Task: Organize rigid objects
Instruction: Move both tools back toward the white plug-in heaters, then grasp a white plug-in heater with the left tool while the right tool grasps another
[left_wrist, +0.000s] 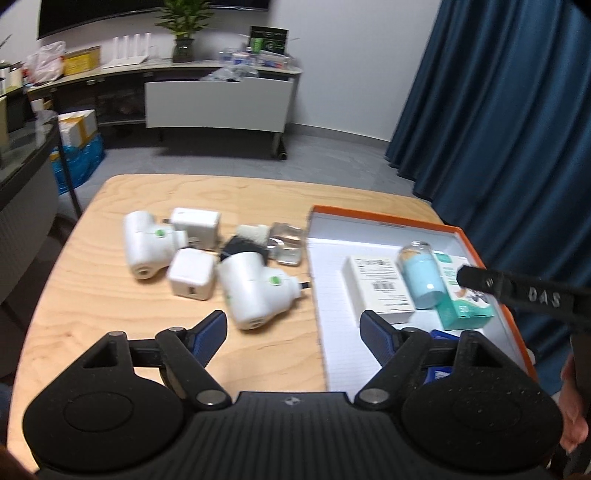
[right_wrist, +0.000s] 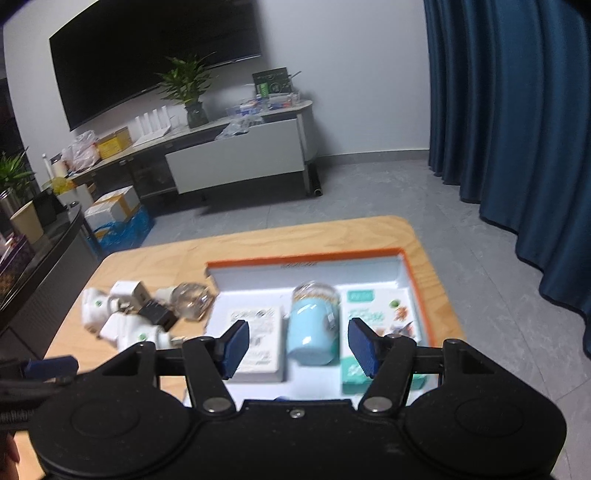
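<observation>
Left to right: a cluster of white plastic plug-in adapters (left_wrist: 147, 245), small white cube chargers (left_wrist: 190, 277) and a clear glass bottle (left_wrist: 288, 242) lies on the pale wooden table (left_wrist: 92, 295). The left gripper (left_wrist: 293, 332) hovers near the closest adapter (left_wrist: 251, 291), fingers spread and empty. To the right, the orange-rimmed white tray (left_wrist: 384, 218) holds a white carton (right_wrist: 256, 343), a light-blue cylindrical jar (right_wrist: 314, 325) lying on its side, and a teal carton (right_wrist: 380, 321). The right gripper (right_wrist: 297, 345) hangs above the jar, fingers spread, holding nothing. Apparent step: fetching the next loose item; this calls for closing on an adapter.
</observation>
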